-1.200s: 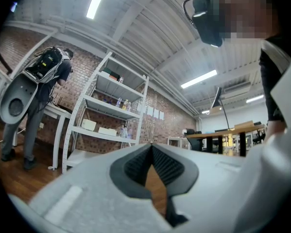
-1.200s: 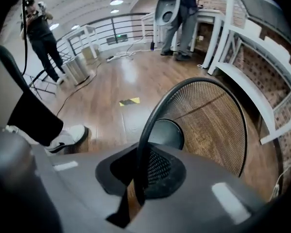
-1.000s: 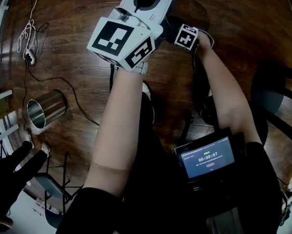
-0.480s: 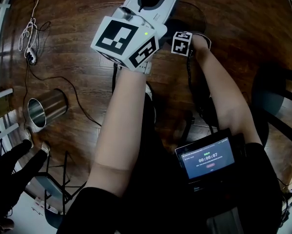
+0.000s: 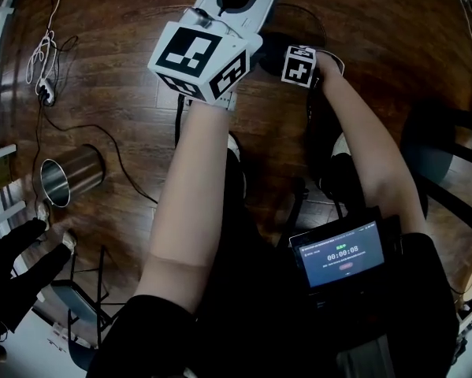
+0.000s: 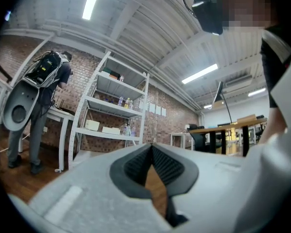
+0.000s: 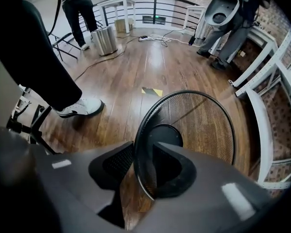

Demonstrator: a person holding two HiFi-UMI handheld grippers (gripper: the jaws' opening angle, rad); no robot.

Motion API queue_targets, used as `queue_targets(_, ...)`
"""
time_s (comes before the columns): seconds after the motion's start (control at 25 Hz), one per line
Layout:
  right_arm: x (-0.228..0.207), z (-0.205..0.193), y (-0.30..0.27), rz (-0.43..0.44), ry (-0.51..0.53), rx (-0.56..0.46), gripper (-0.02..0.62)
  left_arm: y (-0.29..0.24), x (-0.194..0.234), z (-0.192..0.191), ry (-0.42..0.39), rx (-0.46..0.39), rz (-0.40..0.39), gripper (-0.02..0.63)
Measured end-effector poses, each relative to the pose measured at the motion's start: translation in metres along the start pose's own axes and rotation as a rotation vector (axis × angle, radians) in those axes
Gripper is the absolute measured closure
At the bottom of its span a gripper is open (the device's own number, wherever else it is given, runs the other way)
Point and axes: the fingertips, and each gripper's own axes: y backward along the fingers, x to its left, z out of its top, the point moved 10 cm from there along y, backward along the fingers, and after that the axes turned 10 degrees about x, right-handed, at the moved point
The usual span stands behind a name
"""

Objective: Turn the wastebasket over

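My right gripper (image 7: 144, 150) points down at the one black mesh wastebasket (image 7: 203, 125), which stands open side up on the floor at lower centre. Its jaws are opening with the rim between them, unpinched; I judge this a release, since the basket stands by itself. My left gripper (image 6: 151, 147) is spare, jaws closed on nothing, and one steel bin (image 7: 105, 40) stands upper left.

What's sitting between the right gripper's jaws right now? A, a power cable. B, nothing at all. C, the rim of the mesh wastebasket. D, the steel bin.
C: the right gripper view shows the rim of the wastebasket running between the jaws of the right gripper, which are opening.
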Motion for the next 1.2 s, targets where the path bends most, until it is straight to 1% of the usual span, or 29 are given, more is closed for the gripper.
queue_targets(0.12, -0.003, -0.005, 0.025, -0.006, -0.031, -0.083, 0.466, 0.001, 0.002, -0.005, -0.005, 0.032, 0.000, 0.606)
queue_targets(0.2, -0.007, -0.011, 0.047, -0.009, -0.095, -0.196, 0.468, 0.002, 0.003, -0.008, -0.001, 0.039, 0.001, 0.606)
queue_targets(0.24, -0.011, -0.015, 0.059, -0.021, -0.143, -0.277, 0.480, 0.002, 0.003, -0.009, 0.002, 0.041, -0.001, 0.606)
queue_targets(0.28, -0.014, -0.021, 0.075, -0.047, -0.196, -0.371, 0.510, 0.002, 0.001, -0.011, 0.001, 0.046, -0.006, 0.606)
queue_targets(0.32, -0.018, -0.028, 0.093, -0.085, -0.247, -0.473, 0.559, 0.002, -0.001, -0.013, -0.003, 0.055, -0.013, 0.606)
queue_targets(0.36, -0.020, -0.035, 0.113, -0.126, -0.295, -0.578, 0.574, 0.001, -0.004, -0.015, -0.012, 0.067, -0.021, 0.606)
queue_targets(0.48, -0.023, -0.062, 0.171, -0.221, -0.428, -0.860, 0.586, 0.001, -0.015, -0.015, -0.039, 0.086, -0.041, 0.606)
queue_targets(0.56, -0.018, -0.081, 0.205, -0.276, -0.510, -1.013, 0.586, 0.003, -0.024, -0.010, -0.047, 0.074, -0.056, 0.606)
queue_targets(0.64, -0.009, -0.093, 0.236, -0.304, -0.566, -1.135, 0.586, 0.007, -0.033, -0.005, -0.051, 0.056, -0.073, 0.606)
queue_targets(0.72, 0.001, -0.099, 0.260, -0.325, -0.581, -1.205, 0.586, 0.012, -0.040, -0.001, -0.065, 0.051, -0.086, 0.606)
queue_targets(0.8, 0.012, -0.103, 0.277, -0.346, -0.575, -1.241, 0.586, 0.014, -0.044, 0.001, -0.075, 0.051, -0.088, 0.606)
queue_targets(0.96, 0.026, -0.112, 0.297, -0.384, -0.571, -1.275, 0.586, 0.016, -0.047, 0.000, -0.042, 0.043, -0.088, 0.606)
queue_targets(1.08, 0.034, -0.117, 0.300, -0.382, -0.591, -1.296, 0.586, 0.014, -0.054, -0.006, -0.043, 0.078, -0.090, 0.606)
queue_targets(1.2, 0.042, -0.121, 0.302, -0.387, -0.590, -1.303, 0.586, 0.014, -0.063, -0.010, -0.042, 0.089, -0.098, 0.606)
